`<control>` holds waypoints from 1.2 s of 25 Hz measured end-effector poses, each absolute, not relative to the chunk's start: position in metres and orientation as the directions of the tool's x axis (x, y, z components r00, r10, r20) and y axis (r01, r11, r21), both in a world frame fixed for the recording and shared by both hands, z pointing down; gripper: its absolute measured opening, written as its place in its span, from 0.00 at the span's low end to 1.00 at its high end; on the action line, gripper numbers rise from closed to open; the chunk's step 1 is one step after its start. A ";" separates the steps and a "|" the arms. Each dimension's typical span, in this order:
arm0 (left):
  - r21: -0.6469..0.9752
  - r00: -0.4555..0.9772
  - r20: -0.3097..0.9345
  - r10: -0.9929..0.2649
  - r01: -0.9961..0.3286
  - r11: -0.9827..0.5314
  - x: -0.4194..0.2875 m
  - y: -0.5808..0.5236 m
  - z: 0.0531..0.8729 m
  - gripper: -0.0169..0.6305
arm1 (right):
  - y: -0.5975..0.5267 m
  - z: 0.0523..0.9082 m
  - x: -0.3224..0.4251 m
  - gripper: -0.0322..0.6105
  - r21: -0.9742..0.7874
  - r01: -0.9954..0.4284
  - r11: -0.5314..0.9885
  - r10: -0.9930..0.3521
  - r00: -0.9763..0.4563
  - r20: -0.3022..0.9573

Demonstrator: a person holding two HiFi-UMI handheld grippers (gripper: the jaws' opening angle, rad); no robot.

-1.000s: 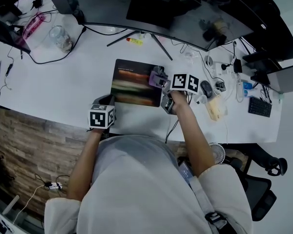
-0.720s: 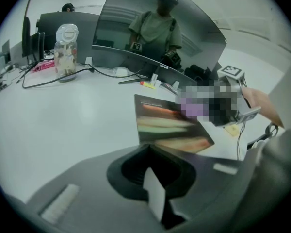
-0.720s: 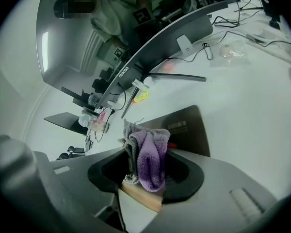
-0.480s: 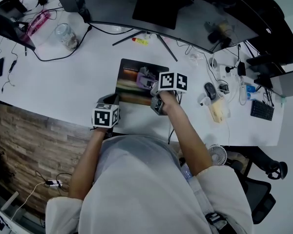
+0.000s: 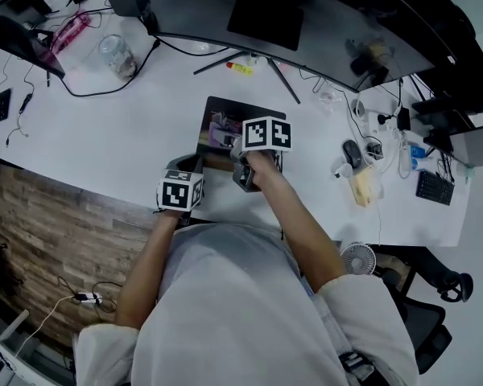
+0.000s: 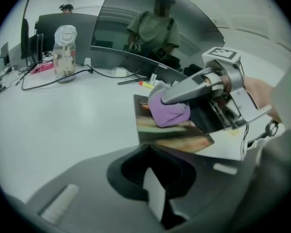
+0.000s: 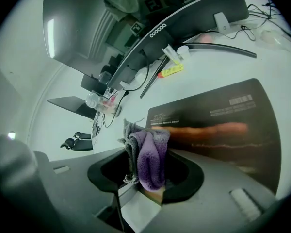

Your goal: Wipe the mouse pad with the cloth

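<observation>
Your right tongs (image 5: 230,137) grip the purple cloth (image 5: 222,127), head view, on the mouse pad (image 5: 249,109), its 9 o'clock half; your left tongs (image 5: 185,167) sit at its 7 o'clock corner. Left gripper view: jaws closed, empty. Right gripper view: purple cloth (image 7: 148,159) bunched between the jaws. Mid-wipe, I judge; next, sweep toward 3 o'clock, pressing evenly.
</observation>
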State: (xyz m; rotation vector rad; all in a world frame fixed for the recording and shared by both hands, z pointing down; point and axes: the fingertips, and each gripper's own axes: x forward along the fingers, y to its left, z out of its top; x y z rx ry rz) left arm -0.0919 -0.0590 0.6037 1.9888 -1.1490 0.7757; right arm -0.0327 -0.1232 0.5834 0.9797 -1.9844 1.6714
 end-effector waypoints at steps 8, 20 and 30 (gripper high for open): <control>0.274 0.427 0.773 -0.470 -0.892 -0.359 -0.089 -0.058 0.605 0.03 | -0.128 0.584 -0.056 0.36 -0.685 -0.723 0.089 -0.279 -0.678 0.680; 0.275 0.427 0.771 -0.472 -0.892 -0.359 -0.092 -0.058 0.603 0.03 | -0.125 0.595 -0.061 0.36 -0.638 -0.767 0.074 -0.296 -0.627 0.720; 0.270 0.414 0.772 -0.483 -0.900 -0.341 -0.092 -0.059 0.604 0.03 | -0.125 0.595 -0.055 0.36 -0.628 -0.774 0.083 -0.279 -0.623 0.731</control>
